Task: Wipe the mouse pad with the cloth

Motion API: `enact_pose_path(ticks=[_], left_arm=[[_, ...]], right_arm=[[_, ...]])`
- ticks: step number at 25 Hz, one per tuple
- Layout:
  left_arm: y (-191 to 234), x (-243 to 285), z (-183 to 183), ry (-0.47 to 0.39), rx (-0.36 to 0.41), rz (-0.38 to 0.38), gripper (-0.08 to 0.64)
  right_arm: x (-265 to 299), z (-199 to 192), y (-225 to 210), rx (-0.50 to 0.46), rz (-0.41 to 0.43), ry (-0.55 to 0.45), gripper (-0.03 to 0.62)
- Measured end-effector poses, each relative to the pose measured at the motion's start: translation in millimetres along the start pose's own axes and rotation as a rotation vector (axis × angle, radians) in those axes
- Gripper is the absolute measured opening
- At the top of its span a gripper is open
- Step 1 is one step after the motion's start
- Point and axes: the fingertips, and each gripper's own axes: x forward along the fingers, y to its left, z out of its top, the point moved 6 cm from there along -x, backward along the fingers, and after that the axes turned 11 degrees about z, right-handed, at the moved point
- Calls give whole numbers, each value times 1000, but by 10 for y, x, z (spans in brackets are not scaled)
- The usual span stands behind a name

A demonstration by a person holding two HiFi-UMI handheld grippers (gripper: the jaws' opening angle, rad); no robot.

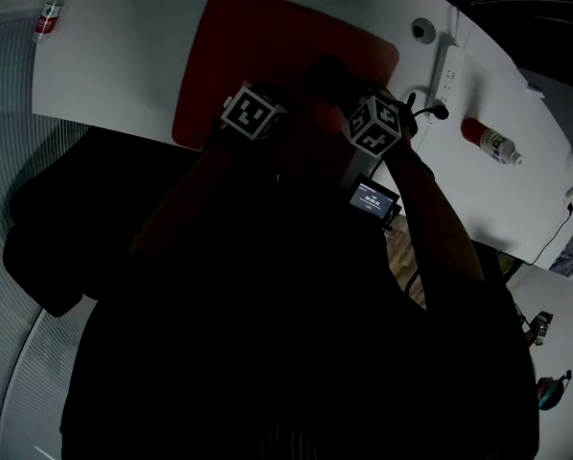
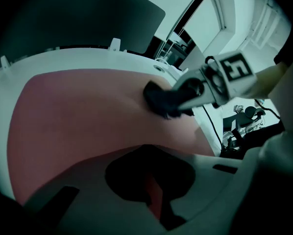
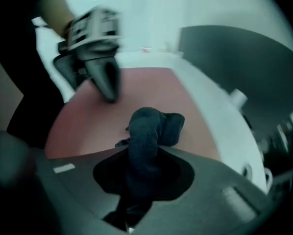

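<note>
A red mouse pad (image 1: 267, 46) lies on the white table (image 1: 114, 65). My right gripper (image 3: 136, 180) is shut on a dark cloth (image 3: 149, 131), whose bunched end rests on the pad. From the left gripper view the same cloth (image 2: 161, 99) shows near the pad's far right part. My left gripper (image 3: 109, 93) is shut, its fingers meeting in a point whose tip touches the pad (image 3: 151, 89) to the left of the cloth. Both marker cubes hover over the pad's near edge in the head view.
A power strip (image 1: 449, 65) and a red-and-white bottle (image 1: 491, 142) lie on the table to the right. Another bottle (image 1: 47, 17) stands at the far left. A small lit screen (image 1: 373, 199) hangs below the table edge. A dark chair (image 1: 47, 247) is at the left.
</note>
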Motion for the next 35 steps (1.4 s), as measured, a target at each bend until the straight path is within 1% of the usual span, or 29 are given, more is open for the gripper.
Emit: enact_pose_path(ticks=[1, 3, 4, 5, 6, 7, 9, 11, 12, 14, 15, 16, 17, 18, 20, 21, 22, 23, 25, 26, 28, 30, 32, 35], left_arm=[[-7, 5, -4, 2, 3, 4, 6], [-24, 13, -15, 5, 2, 14, 6], [-26, 13, -25, 6, -2, 19, 6], [-22, 13, -37, 6, -11, 23, 8], [-18, 15, -46, 4, -24, 25, 6], [-16, 16, -50, 0, -41, 25, 7], [-30, 14, -42, -14, -61, 33, 6], [-54, 3, -44, -28, -40, 64, 6], [-59, 1, -49, -33, -21, 84, 8], [-40, -2, -78, -32, -11, 117, 8], [-23, -8, -109, -27, -36, 121, 8], [-19, -13, -143, -21, -79, 108, 7], [-35, -13, -171, -16, -128, 74, 8], [-62, -2, -198, -7, -165, 24, 8], [-91, -2, -273, 41, -197, -96, 8], [-70, -42, -312, 63, -205, -135, 8], [-25, -107, -339, 69, -211, -148, 8], [26, -183, -362, 64, -214, -142, 8], [76, -326, -456, 42, -208, -132, 8], [65, -390, -538, 26, -206, -138, 8], [-11, -533, -702, -37, -233, -168, 8], [-103, -729, -761, -143, -298, -212, 8], [-141, -966, -677, -249, -338, -236, 8], [-195, -1328, -416, -376, -357, -233, 8]], right_arm=[[-95, -72, -175, 68, -46, -11, 72], [-216, -176, -368, 190, -105, -38, 72], [-230, -187, -382, 229, -128, -46, 71], [-217, -169, -345, 248, -145, -49, 64], [-178, -132, -261, 250, -143, -55, 60], [-120, -82, -129, 240, -115, -65, 60], [34, 42, 244, 178, -10, -74, 61], [188, 145, 646, 90, 115, -46, 65], [239, 176, 790, 61, 182, -29, 66], [261, 173, 902, 45, 313, -3, 67], [235, 135, 883, 47, 351, 6, 67], [171, 87, 839, 56, 359, 2, 69], [56, 51, 791, 82, 348, -29, 69], [-106, 35, 759, 128, 340, -90, 69], [-472, 28, 773, 225, 345, -242, 69], [-640, 7, 806, 246, 340, -293, 69], [-791, -42, 838, 247, 314, -311, 71], [-924, -120, 857, 235, 266, -298, 71], [-1132, -325, 865, 217, 137, -234, 71], [-1212, -418, 875, 221, 87, -215, 71], [-1364, -554, 919, 254, 26, -229, 71], [-1537, -632, 984, 305, -16, -291, 71], [-1728, -657, 1043, 359, -53, -377, 71], [-1972, -694, 1146, 425, -103, -480, 72]])
